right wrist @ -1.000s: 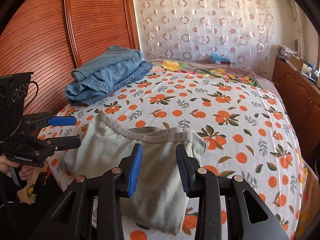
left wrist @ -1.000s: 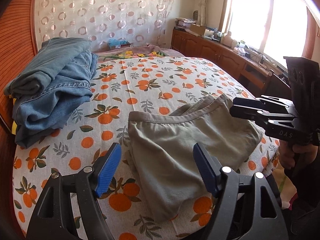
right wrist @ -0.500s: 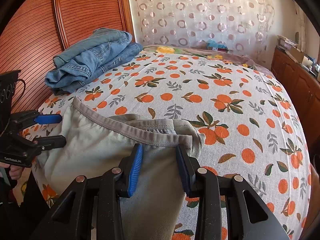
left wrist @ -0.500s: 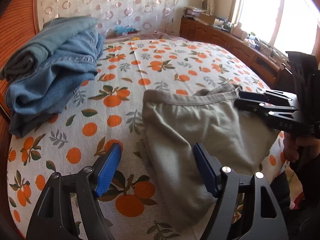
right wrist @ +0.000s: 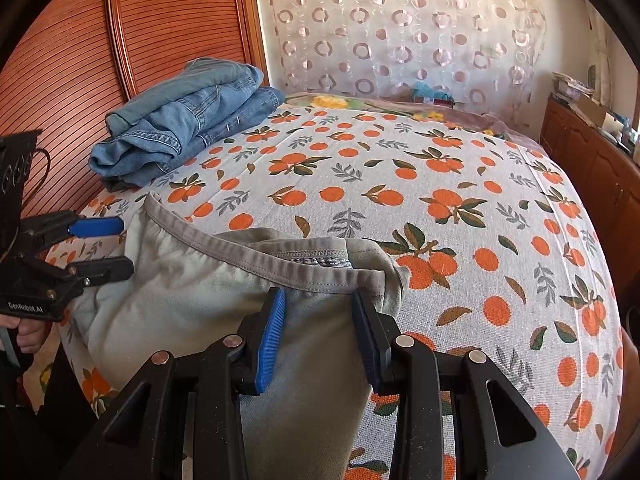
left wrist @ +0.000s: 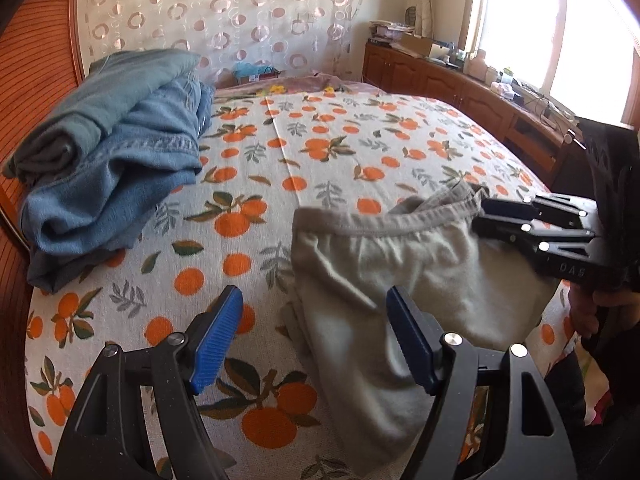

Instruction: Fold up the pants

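Folded grey pants lie on the near part of the bed, waistband towards the far side. My left gripper hovers open and wide over their left edge, one blue pad above the bedspread, the other above the cloth. In the right wrist view the left gripper sits at the pants' left side. My right gripper is low over the pants just short of the waistband, jaws apart with cloth lying beneath them. From the left wrist view the right gripper reaches the waistband's right corner.
A pile of folded blue jeans rests at the far left by the ribbed wooden headboard. The orange-print bedspread stretches beyond. A wooden cabinet runs under the window on the right. A hand holds the right gripper.
My right gripper has come forward and down, closer to the waistband. The left wrist view has closed in slightly on the pants. Both jaws stand as wide as before.
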The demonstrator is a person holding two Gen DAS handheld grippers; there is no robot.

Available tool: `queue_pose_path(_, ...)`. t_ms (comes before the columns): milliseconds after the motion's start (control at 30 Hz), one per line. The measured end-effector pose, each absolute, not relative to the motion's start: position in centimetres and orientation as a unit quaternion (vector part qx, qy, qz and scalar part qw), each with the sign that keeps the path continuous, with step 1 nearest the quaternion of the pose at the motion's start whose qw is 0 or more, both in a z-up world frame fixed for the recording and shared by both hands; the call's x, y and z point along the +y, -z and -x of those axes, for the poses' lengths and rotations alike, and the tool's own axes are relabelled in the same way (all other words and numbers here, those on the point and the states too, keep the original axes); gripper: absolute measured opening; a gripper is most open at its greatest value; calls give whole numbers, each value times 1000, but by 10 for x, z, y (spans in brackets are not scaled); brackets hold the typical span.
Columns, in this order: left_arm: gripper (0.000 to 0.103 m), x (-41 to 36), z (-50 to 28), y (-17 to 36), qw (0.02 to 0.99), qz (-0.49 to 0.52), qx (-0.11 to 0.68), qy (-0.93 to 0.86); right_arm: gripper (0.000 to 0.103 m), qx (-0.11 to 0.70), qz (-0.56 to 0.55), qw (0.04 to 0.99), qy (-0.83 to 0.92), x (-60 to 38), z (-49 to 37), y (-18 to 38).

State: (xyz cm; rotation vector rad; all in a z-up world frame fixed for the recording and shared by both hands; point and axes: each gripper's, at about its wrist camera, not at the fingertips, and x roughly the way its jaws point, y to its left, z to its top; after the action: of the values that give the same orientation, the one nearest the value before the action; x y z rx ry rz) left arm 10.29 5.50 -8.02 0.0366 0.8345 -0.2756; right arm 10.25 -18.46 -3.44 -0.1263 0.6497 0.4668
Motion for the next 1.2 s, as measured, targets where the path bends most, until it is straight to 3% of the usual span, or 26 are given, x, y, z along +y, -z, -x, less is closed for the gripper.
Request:
queue_pose_path(233, 74, 38, -107, 65, 910, -23, 380, 164, 37, 316, 60, 919, -228, -185, -102, 35)
queue_pose_path(367, 61, 28, -110, 69, 903, -26, 385, 189, 37, 316, 59, 919, -229, -186, -103, 35)
queue_pose_path(467, 59, 26, -114, 76, 898, -23, 397, 191, 37, 316, 58, 919, -229, -186, -103, 34)
queue_pose_path(900, 60, 30, -122, 90, 890, -24, 417, 180, 38, 314, 55, 920, -226, -189, -99, 29)
queue_pose_path(1000, 64, 35, -123, 89, 891, -19, 420, 173, 49, 309, 48, 925, -216, -197, -98, 23)
queue_pose_path(1200, 68, 45, -122, 93, 891, -7, 422, 167, 51, 334, 45, 920, -200, -206, -113, 24)
